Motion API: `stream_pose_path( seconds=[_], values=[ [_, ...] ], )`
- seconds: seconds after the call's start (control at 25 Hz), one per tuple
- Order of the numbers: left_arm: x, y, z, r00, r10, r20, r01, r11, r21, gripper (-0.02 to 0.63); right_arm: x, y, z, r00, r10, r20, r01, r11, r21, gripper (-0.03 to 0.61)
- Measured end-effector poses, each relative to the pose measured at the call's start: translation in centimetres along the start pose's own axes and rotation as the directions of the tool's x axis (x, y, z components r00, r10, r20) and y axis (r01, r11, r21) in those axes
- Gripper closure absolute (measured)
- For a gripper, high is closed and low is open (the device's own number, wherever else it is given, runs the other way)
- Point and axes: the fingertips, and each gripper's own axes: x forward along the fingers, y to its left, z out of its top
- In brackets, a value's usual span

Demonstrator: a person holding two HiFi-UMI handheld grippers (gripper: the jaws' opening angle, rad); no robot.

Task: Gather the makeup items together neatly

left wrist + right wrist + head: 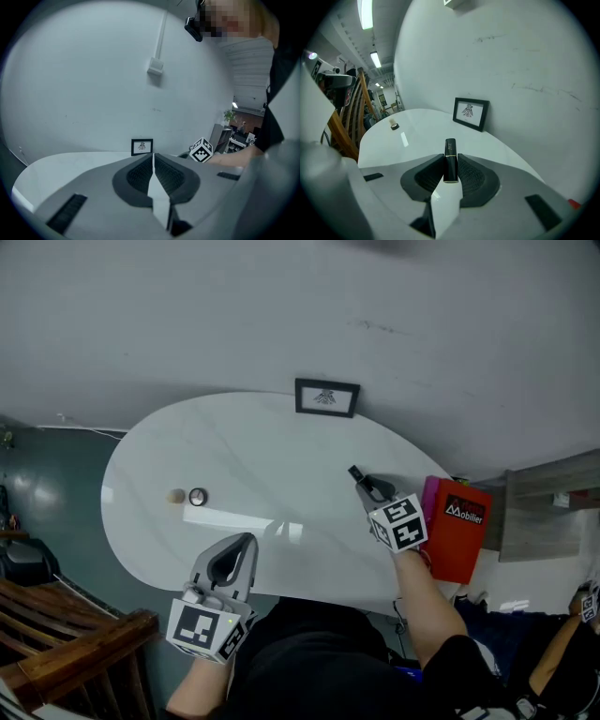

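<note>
While my right tongs (450, 160) clamp a black lipstick tube (450, 150), my left tongs (153, 158) are pressed together, empty. Ahead of both stands a framed picture (470, 113)

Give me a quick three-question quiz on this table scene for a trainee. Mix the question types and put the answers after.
1. Multiple choice: what does the right tool grip? A a comb; B a black tube; C a sponge.
2. True or false: the left tool has a makeup item between its jaws.
3. Short answer: in the head view, on which side of the table do the two small round items lie?

Key: 1 B. 2 False: its jaws are together with nothing between them. 3 The left side.
</note>
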Motion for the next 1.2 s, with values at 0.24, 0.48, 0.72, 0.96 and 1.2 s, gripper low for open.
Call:
stream_pose_path(
  seconds=[0.24, 0.48, 0.72, 0.96, 1.2],
  values=[
    [-0.7, 0.2, 1.5, 0.997, 0.018, 0.074, -0.020, 0.999, 0.025, 0.591, -4.0, 1.1, 1.9, 0.998, -0.004, 0.060, 0.003, 1.000, 0.017, 0.476],
    [-1.4, -1.3, 3.9, 0.989, -0.014, 0.145, 0.003, 0.997, 0.076, 0.591, -8.6, 2.9, 4.9, 0.989, 0.006, 0.147, -0.005, 1.000, -0.009, 0.476],
    [-2.5, -2.1, 6.3, 0.981, -0.011, 0.196, -0.013, 0.993, 0.121, 0.591, -13.6, 4.7, 9.0, 0.963, 0.036, 0.269, -0.028, 0.999, -0.033, 0.476],
    [-3.8, -2.1, 7.7, 0.974, 0.025, 0.224, -0.056, 0.990, 0.132, 0.591, -18.0, 7.2, 11.7, 0.915, 0.093, 0.392, -0.083, 0.996, -0.043, 0.476],
    [-5.3, -0.5, 8.0, 0.969, 0.071, 0.235, -0.101, 0.987, 0.121, 0.591, -17.6, 9.7, 12.9, 0.896, 0.168, 0.412, -0.150, 0.986, -0.077, 0.476]
  ],
)
